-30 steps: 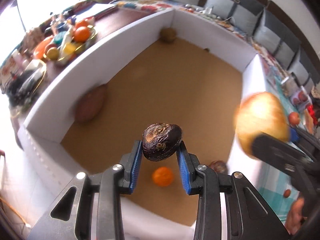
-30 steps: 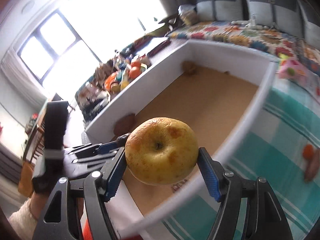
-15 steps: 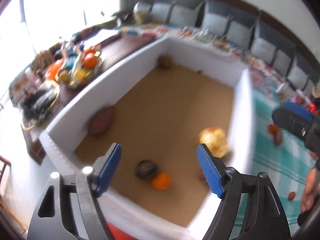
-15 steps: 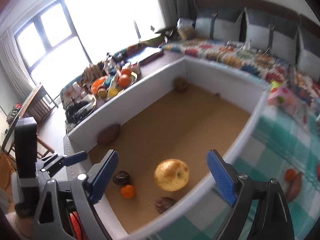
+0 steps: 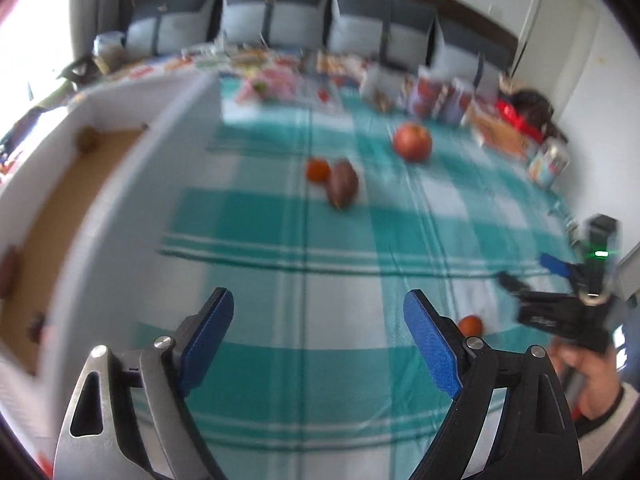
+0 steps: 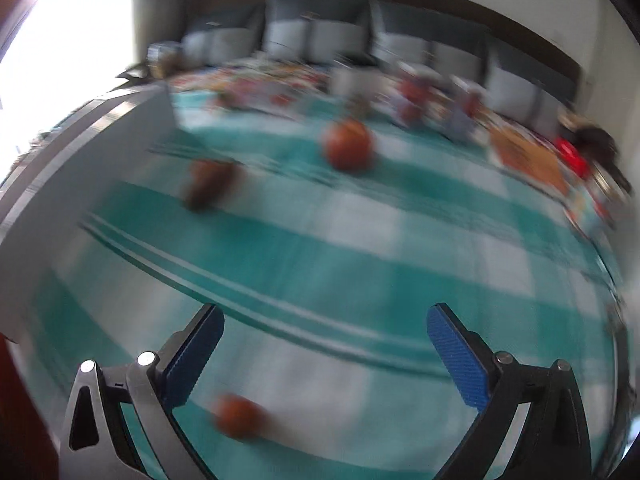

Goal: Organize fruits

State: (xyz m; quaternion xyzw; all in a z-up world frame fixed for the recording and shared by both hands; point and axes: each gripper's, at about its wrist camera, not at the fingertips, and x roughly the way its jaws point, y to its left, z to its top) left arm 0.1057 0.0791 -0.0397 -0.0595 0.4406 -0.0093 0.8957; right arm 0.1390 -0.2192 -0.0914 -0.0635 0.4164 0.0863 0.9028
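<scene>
**Both tongs empty above the checked cloth, loose fruit ahead**

The left gripper (image 5: 318, 332) hangs over the teal and white checked tablecloth (image 5: 280, 216) with its blue pads spread wide; the jaws have just been opening further and nothing sits between them. The right gripper (image 6: 326, 342) is also splayed wide, having just been opening, and it too holds nothing.

On the cloth ahead lie the loose fruits. A red apple (image 5: 412, 143) sits farthest back, near the clutter of packets along the far edge. Closer in, a small orange fruit (image 5: 317, 170) lies just beside a brown oval fruit (image 5: 343, 189); whether they touch I cannot tell. Another small orange fruit (image 5: 470, 325) lies near the tongs, just past the left gripper's right-hand finger; in the right wrist view it shows as a blur low between that gripper's fingers, on the cloth below them.

To the left stands the white-walled box (image 5: 132, 168) with its brown floor. A round brownish fruit (image 5: 87, 139) rests in its far corner, and a darker shape shows at the frame's edge against the near wall, too cut off to name.

The person's right hand (image 5: 592, 380) grips the handle of the right gripper at the far right of the left wrist view. Grey cushions (image 5: 276, 20) line the wall behind.
</scene>
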